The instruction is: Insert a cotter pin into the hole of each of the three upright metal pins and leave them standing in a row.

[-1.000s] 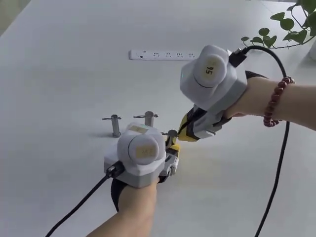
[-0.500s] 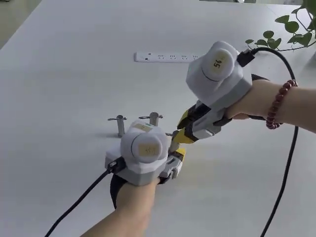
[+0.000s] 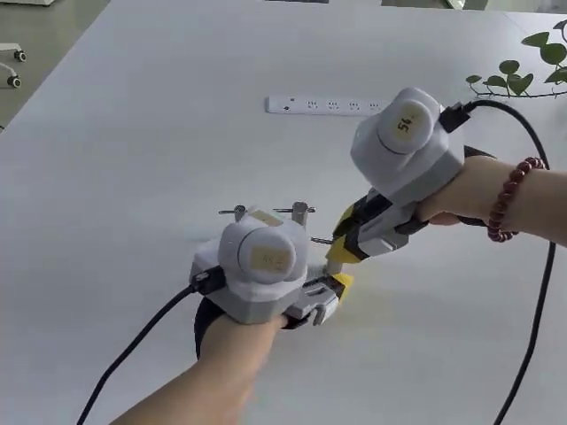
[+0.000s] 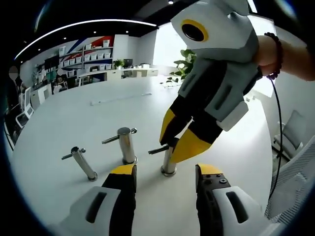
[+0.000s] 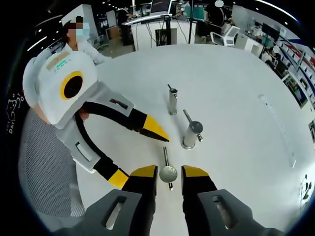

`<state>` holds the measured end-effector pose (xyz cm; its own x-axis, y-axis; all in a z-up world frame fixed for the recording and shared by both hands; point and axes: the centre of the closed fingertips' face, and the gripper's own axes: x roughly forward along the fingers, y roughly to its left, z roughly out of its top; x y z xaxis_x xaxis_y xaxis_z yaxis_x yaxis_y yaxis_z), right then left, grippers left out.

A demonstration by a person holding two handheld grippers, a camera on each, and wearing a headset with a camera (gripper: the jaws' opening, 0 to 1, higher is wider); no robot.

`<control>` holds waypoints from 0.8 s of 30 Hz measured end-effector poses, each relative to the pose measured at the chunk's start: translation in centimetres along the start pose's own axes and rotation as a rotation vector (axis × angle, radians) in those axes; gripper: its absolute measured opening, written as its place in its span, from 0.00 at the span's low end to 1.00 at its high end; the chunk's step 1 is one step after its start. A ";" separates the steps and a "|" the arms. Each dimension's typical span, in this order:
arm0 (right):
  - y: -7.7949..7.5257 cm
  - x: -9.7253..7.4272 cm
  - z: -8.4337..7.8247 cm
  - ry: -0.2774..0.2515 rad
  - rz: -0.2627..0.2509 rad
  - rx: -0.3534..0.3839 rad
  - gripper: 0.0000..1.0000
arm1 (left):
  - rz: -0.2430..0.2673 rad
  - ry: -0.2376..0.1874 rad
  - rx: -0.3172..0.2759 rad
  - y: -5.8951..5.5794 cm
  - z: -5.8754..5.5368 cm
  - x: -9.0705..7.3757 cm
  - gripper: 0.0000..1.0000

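Three upright metal pins stand in a row on the white table. The far pin [image 4: 82,163] and the middle pin [image 4: 126,144] each carry a cotter pin; both also stand in the head view, far pin [image 3: 236,212] and middle pin [image 3: 299,211]. The near pin [image 5: 168,173] has a cotter pin [image 5: 166,156] through it. My right gripper [image 5: 169,178] sits over this pin's head, its fingers pressed in on both sides. My left gripper [image 4: 166,179] is open, its jaws either side of the near pin's base [image 4: 168,167] without touching. In the head view the grippers hide the near pin.
A white power strip [image 3: 323,105] lies at the far side of the table. Plant leaves [image 3: 523,75] reach in at the back right. Black cables trail from both grippers. A person stands behind the left gripper in the right gripper view.
My right gripper has dropped onto the near pin's head, which showed bare a second ago. The left gripper stays by that pin. The head camera has shifted.
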<state>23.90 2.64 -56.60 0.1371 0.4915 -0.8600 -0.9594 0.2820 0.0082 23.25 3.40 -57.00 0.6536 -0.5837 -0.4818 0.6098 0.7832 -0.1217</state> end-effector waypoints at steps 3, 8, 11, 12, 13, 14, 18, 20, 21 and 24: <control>0.1 0.1 0.0 -0.003 0.004 0.016 0.13 | -0.008 -0.007 -0.014 0.2 0.2 -0.5 0.48; 0.5 0.3 0.1 -0.005 0.021 0.011 0.09 | -0.026 -0.013 0.007 0.3 0.5 -1.2 0.49; 0.5 0.3 0.2 -0.005 0.017 0.001 0.09 | -0.031 -0.017 0.005 0.3 0.6 -1.6 0.49; 0.6 0.3 0.2 -0.005 0.018 0.002 0.09 | -0.035 -0.020 0.001 0.3 0.7 -1.8 0.49; 0.6 0.3 0.2 -0.005 0.019 0.005 0.09 | -0.036 -0.021 0.000 0.3 0.8 -2.0 0.49; 0.6 0.2 0.2 -0.005 0.022 0.008 0.09 | -0.040 -0.024 0.001 0.3 0.8 -2.3 0.49; 0.6 0.2 0.2 0.000 0.028 0.003 0.08 | -0.047 -0.033 -0.003 0.4 1.1 -3.0 0.49; 0.6 0.2 0.2 0.002 0.030 -0.005 0.08 | -0.052 -0.039 0.002 0.4 1.1 -3.6 0.50; 0.7 0.1 0.1 0.003 0.033 -0.013 0.08 | -0.053 -0.040 0.002 0.4 1.2 -3.9 0.50; 0.6 0.1 0.1 0.003 0.040 -0.017 0.08 | -0.051 -0.048 0.018 0.5 1.3 -4.5 0.50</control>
<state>23.39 2.92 -56.67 0.0983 0.4999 -0.8605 -0.9681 0.2482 0.0336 21.19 6.17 -53.71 0.6420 -0.6330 -0.4327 0.6507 0.7482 -0.1292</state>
